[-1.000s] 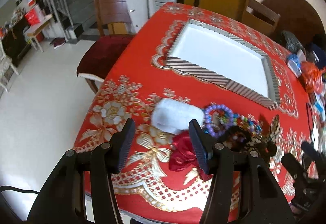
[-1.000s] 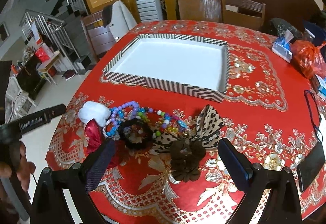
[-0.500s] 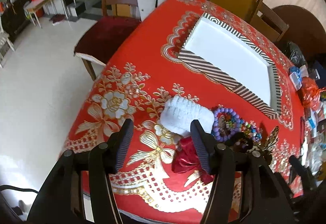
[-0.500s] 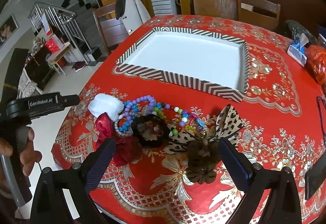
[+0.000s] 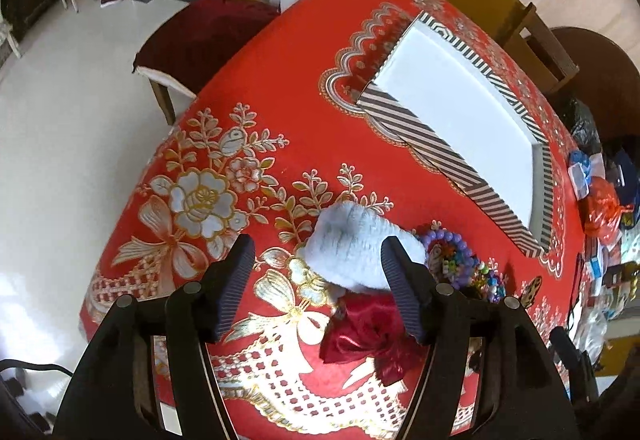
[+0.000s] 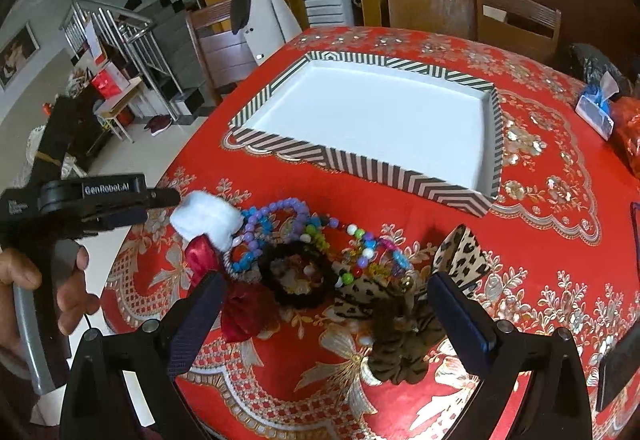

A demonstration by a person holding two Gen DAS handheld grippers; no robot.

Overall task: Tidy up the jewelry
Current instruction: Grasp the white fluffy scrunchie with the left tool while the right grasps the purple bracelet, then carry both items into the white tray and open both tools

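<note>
white scrunchie (image 5: 352, 252) | dark-red bow (image 5: 368, 336) | striped tray (image 6: 360, 164) | red-gold tablecloth (image 5: 256, 96)

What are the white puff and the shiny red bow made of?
The white puff looks like soft knitted yarn or plush, maybe a scrunchie: fuzzy, matte, with ribbed rows. The red bow looks like satin fabric: smooth crumpled folds with bright glossy highlights. I can't tell the fibre of either.

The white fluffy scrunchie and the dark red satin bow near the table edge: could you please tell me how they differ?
The white fluffy scrunchie is pale, furry and plump; the dark red satin bow is glossy, creased and flatter. The scrunchie lies farther from the table edge, the bow nearer it. The open left hand-held gripper frames the scrunchie more than the bow. Both rest on the red tablecloth, touching, outside the striped tray.
</note>
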